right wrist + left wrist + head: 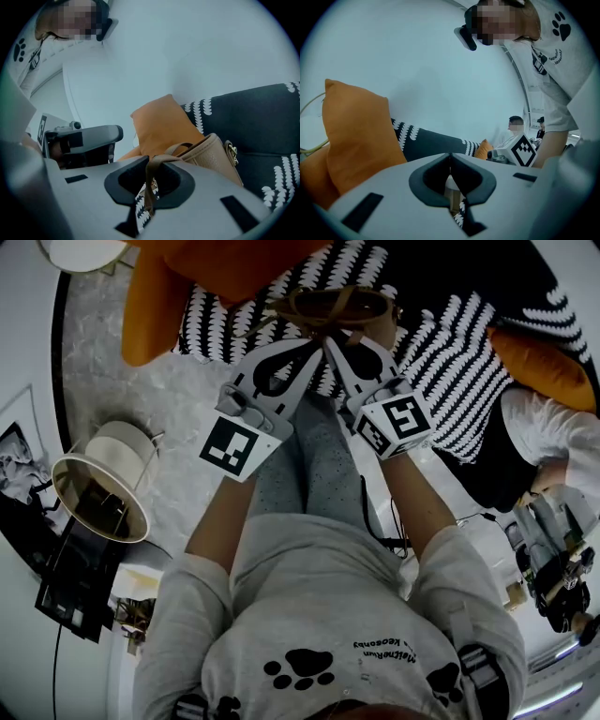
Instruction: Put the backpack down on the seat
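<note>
A tan leather backpack hangs just above the black-and-white patterned sofa seat, between the orange cushions. Both grippers meet at its straps. My right gripper is shut on a brown strap that loops over its pads, and the backpack's body hangs just beyond the jaws. My left gripper sits close beside it with its jaws together. In the left gripper view a thin tan strip shows pinched between its pads.
One big orange cushion leans at the sofa's left end and another lies at the right. A round lamp shade stands on the floor at the left. A person in a white top sits at the right.
</note>
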Demonstrator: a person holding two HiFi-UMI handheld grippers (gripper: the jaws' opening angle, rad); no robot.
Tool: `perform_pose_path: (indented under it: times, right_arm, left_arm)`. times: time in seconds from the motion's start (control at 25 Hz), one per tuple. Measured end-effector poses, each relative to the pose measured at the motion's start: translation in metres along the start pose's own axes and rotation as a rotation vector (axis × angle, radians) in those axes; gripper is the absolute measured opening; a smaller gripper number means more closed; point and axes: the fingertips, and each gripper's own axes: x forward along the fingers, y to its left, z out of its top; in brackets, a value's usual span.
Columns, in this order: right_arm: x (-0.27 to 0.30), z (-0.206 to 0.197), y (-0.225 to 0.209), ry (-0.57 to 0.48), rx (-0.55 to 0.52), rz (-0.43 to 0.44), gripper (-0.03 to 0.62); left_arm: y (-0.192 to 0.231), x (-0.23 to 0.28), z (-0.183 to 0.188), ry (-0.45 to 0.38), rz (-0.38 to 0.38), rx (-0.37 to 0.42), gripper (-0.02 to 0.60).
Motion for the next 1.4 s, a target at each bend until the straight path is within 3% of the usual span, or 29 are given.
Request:
perform_pose_path:
  times: [0.8,1.2,1.4]
  right_arm:
    - [0.028,-0.058,-0.034,0.134,0.021,-0.027,0.057]
    - [0.039,-0.057,-0.040,0.150,0.011,-0.031,0.057]
    - [0.048,-0.058,-0.043,0.166,-0.003,-0.028,0.057]
  left_arm:
    - [0.011,0.017,-0.043,0.061,0.005,0.002,0.021]
    - [0.021,0.027,-0.053,0.091,0.017,-0.004,0.021]
    - [0.033,0.020,-0.071,0.176,0.030,-0.034,0.021]
